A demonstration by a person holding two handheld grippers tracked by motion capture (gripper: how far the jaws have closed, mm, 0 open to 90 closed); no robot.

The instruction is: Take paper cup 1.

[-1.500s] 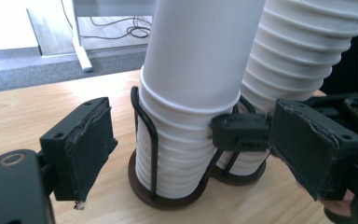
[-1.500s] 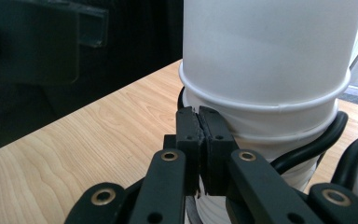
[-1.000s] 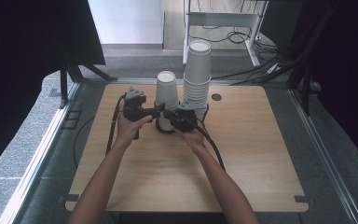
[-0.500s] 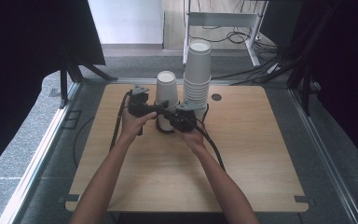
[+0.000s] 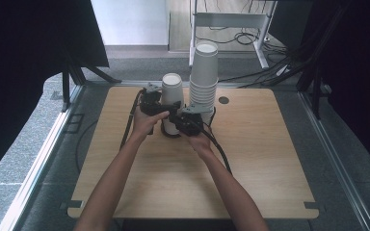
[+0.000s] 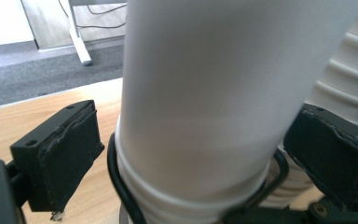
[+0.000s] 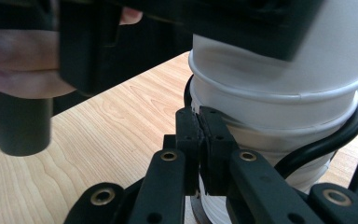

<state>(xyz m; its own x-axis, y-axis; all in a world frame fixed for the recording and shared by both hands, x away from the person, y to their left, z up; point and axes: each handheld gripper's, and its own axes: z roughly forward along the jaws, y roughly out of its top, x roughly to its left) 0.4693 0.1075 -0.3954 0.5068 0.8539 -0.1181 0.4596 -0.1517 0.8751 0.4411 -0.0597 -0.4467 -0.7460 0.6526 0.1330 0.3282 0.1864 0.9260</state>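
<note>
Wooden table (image 5: 270, 159), left gripper (image 6: 186, 154) apart around cup (image 6: 205, 102), right gripper (image 7: 200, 140) together, cup base hidden

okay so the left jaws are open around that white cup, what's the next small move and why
Probably draw the left gripper back off the short cup stack. Its jaws have just been opening, their pads stand apart from the cup wall, and the right gripper is shut at the stack's base.

Inventory, high view:

- Tabletop (image 5: 270, 168): one, light wood.
- Paper-cup groups: two. One tall stack of white cups (image 5: 204, 77), individual cup count not determinable; one short stack (image 5: 172, 91) beside it, at least two cups by the rims in the gripper views.
- Tools: two, left tool (image 5: 161, 109) and right tool (image 5: 185, 126).
</note>
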